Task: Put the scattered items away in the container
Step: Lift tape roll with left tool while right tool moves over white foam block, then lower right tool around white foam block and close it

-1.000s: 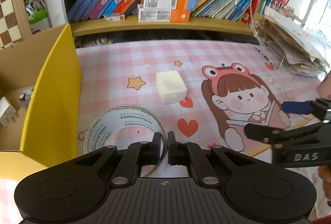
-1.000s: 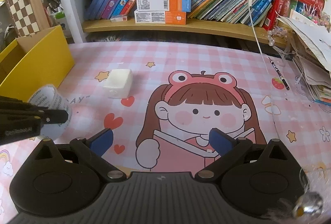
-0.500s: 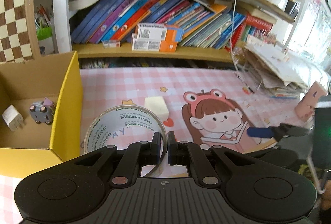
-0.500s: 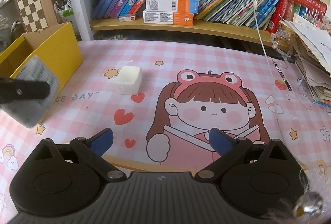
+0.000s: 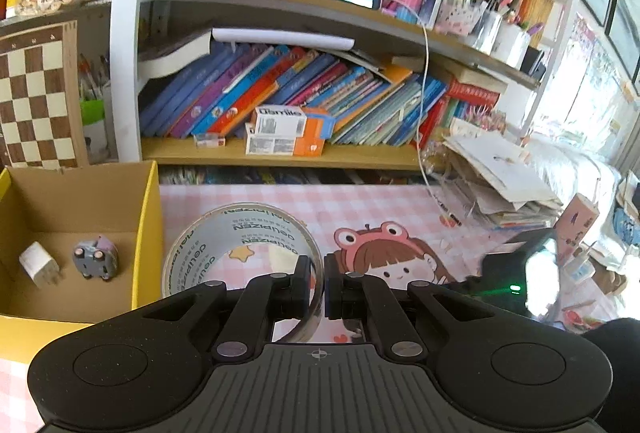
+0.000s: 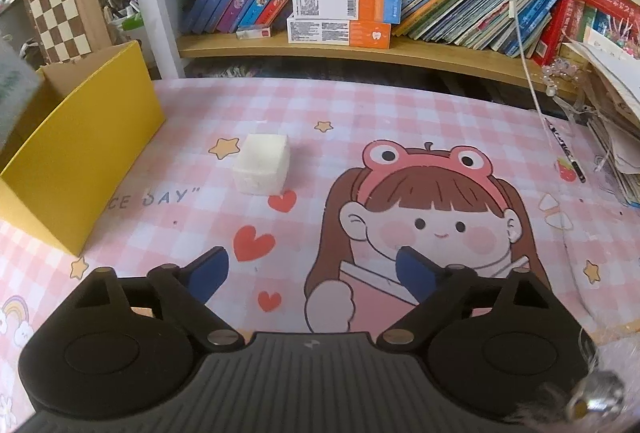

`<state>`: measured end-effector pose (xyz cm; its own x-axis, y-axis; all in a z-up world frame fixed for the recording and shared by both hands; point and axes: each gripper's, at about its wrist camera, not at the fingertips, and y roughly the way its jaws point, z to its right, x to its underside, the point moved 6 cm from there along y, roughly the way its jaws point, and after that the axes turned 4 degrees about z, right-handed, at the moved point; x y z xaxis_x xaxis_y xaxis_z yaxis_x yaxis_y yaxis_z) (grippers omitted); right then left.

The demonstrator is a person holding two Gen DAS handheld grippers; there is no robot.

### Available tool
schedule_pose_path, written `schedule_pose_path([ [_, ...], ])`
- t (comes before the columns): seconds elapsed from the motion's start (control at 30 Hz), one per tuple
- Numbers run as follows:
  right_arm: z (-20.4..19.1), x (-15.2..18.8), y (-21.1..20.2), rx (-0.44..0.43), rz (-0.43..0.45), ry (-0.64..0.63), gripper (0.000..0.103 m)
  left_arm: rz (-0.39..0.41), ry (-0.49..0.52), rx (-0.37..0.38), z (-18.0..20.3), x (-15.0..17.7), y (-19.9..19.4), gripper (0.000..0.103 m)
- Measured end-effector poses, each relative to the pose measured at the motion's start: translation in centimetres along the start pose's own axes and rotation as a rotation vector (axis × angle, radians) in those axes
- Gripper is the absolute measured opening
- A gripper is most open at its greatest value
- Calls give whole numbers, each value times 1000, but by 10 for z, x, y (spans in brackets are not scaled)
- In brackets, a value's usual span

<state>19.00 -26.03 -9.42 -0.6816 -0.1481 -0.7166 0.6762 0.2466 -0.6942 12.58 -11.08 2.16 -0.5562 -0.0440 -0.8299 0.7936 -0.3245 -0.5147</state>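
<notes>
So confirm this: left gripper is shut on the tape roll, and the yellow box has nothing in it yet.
One thing is off: the yellow box is not empty. The left wrist view shows a white plug and a small grey toy on its floor. The rest holds: the left gripper is shut on the tape roll.

Black right claw (image 6: 312,273); blue pads (image 6: 208,269).

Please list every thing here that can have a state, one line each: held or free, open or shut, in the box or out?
Clear tape roll: held, lifted.
Left gripper: shut on the roll's wall.
Right gripper: empty, jaws closing.
White foam cube: free on mat.
Yellow cardboard box: open, holding white charger and grey toy.
</notes>
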Motion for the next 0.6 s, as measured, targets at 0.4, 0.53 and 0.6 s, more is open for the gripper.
schedule_pose_path([
  [0.4,-6,-21,41,-15,-40,23,79,1,-7,-2,-7,2,-17,5],
  [0.53,-11,-24,55,-24,-64,7,73,1,-5,4,-6,3,-16,5],
  [0.6,-15,-25,62,-28,-70,-11,73,-1,-8,6,-6,3,-15,5],
])
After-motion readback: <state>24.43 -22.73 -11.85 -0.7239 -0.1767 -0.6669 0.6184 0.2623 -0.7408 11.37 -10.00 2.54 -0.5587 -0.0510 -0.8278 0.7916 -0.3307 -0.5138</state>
